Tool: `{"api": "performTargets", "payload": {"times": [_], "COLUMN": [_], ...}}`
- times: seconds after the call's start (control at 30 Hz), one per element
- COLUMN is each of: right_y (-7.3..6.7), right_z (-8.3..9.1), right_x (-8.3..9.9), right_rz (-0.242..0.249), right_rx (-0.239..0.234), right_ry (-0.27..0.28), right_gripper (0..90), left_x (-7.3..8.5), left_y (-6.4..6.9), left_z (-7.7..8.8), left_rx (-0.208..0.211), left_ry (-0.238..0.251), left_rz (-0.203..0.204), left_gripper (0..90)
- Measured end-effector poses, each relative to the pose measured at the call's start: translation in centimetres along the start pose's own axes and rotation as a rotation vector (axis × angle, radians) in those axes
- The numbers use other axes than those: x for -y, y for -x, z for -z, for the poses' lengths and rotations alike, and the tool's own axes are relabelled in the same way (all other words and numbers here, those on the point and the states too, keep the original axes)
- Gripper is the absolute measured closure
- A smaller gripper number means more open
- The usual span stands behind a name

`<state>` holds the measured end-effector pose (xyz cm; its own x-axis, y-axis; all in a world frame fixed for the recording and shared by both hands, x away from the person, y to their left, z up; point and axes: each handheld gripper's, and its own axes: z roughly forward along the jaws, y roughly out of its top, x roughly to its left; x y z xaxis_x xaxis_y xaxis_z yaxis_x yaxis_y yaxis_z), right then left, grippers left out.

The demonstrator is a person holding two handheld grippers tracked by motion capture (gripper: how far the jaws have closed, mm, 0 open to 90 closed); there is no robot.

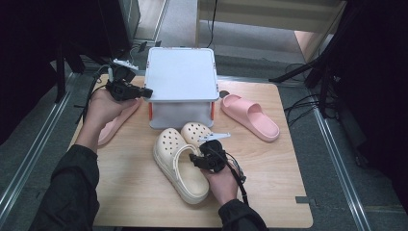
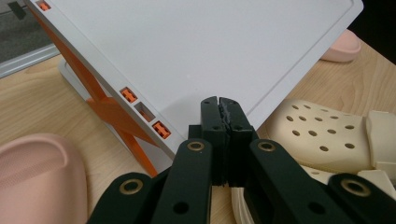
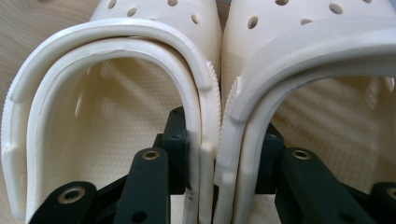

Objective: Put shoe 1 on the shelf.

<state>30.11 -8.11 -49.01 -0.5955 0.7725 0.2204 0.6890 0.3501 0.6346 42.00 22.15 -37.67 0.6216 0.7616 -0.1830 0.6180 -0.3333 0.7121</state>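
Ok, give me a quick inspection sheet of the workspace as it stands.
Surface: wooden table, bare wood toward the near right corner.
Job's things: two cream clogs side by side, toes toward the white box; its lid is tilted up.
Clutter: one pink slide right of the box, another pink slide under the left hand.
Grippers: left gripper shut at the lid's corner; right gripper has one jaw inside each clog, the two inner walls between them.
Cables: a black cable trails from the right gripper; more on the floor at right.
Surroundings: grey floor, dark stands.
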Motion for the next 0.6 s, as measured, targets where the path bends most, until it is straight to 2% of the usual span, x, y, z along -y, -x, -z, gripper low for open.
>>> {"api": "performTargets", "payload": {"times": [0.1, 0.17, 0.3, 0.6], "right_y": [0.0, 0.0, -0.1, 0.7], "right_z": [0.5, 0.7, 0.9, 0.2], "right_x": [-0.8, -1.5, -2.9, -7.0], "right_rz": [-0.009, 0.008, 0.030, 0.029], "right_rx": [-0.023, -0.024, -0.007, 0.019], "right_ry": [0.011, 0.004, 0.017, 0.050], "right_gripper": [66.7, 66.6, 66.6, 66.5], "left_x": [0.0, 0.1, 0.0, 0.1], "left_y": [-0.1, -0.1, 0.0, -0.1], "left_z": [0.0, 0.0, 0.0, 0.0], "left_rx": [0.005, 0.004, 0.002, 0.006], "left_ry": [0.001, 0.002, 0.002, 0.003], "left_rz": [0.003, 0.004, 0.005, 0.010], "left_gripper": [89.3, 89.2, 89.2, 89.3]}}
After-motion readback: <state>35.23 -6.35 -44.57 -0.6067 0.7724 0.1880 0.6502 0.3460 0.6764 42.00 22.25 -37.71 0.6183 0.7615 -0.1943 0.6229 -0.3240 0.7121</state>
